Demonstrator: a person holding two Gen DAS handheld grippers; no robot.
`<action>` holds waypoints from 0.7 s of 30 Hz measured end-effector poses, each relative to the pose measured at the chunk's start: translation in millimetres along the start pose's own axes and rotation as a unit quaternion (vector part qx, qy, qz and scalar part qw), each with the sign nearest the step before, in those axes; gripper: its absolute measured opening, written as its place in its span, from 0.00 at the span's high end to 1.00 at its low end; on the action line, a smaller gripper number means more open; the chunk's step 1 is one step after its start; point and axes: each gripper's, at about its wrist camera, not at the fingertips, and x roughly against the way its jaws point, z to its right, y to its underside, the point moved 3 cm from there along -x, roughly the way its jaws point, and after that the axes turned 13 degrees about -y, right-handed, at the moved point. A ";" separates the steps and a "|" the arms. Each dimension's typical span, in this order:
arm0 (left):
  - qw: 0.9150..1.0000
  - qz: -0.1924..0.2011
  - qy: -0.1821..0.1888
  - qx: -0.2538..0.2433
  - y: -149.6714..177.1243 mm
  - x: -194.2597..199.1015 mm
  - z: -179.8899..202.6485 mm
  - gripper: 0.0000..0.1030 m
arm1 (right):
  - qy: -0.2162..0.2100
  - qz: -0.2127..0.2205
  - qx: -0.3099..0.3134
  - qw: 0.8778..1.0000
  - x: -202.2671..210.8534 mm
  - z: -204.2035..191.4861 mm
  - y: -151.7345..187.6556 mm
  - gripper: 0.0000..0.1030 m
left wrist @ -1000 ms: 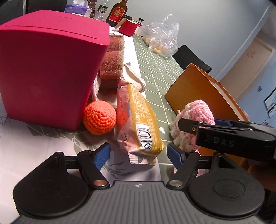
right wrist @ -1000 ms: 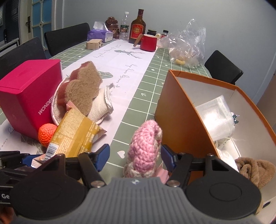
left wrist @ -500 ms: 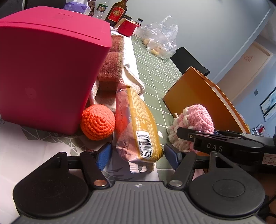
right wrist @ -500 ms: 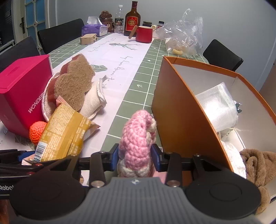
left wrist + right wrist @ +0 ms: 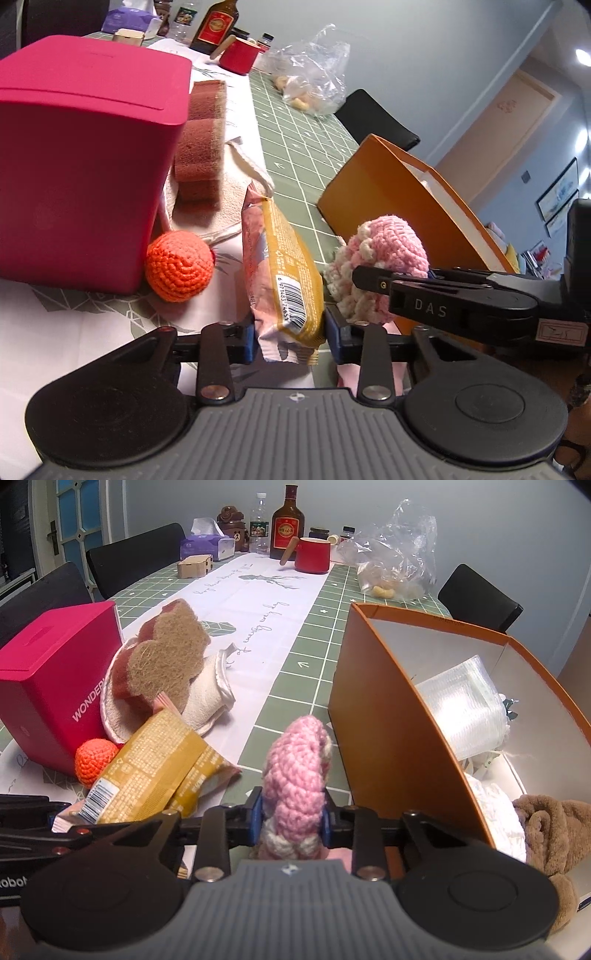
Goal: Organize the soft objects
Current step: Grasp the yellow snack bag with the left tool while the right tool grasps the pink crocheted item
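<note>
A: Lighting? Indoor, moderate and even. Ceiling lamp blown out, upper right of the left view.
B: Shadows soft. Fisheye bends and blackens both frames' corners. Sharp ahead of each claw; mild glare on the plastic bag.

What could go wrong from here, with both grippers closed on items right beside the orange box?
1. The left gripper pinches only the bottom end of the yellow snack packet; on lifting it may sag or slip out.
2. The right gripper holds the pink crochet piece close to the orange box wall; a low lift could catch the rim.
3. The two grippers sit very close together and could bump each other.
</note>
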 end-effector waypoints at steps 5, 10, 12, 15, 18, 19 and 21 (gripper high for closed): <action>1.000 -0.004 0.002 -0.009 1.9 2.5 0.1 0.68 | -0.005 0.009 -0.006 1.000 7.9 1.1 -2.2 0.73; 1.000 -0.001 0.003 -0.018 0.8 9.2 -0.3 0.70 | -0.014 0.022 -0.013 1.000 19.3 0.8 -5.5 0.73; 1.000 0.000 0.004 -0.018 1.2 12.4 -2.2 0.70 | -0.017 0.025 -0.015 0.999 22.5 1.1 -6.2 0.73; 1.000 0.000 0.005 -0.024 0.5 15.9 -2.7 0.71 | -0.021 0.028 -0.017 0.999 26.2 1.4 -6.4 0.73; 1.000 0.003 0.007 -0.029 0.7 21.0 -2.7 0.72 | -0.026 0.032 -0.020 0.999 32.0 2.5 -6.6 0.73; 1.000 0.003 0.008 -0.029 0.2 22.5 -2.7 0.72 | -0.028 0.035 -0.020 0.999 34.3 2.4 -7.2 0.73; 1.000 0.003 0.011 -0.030 -1.8 26.1 -2.6 0.72 | -0.033 0.040 -0.023 0.998 39.4 2.3 -8.1 0.73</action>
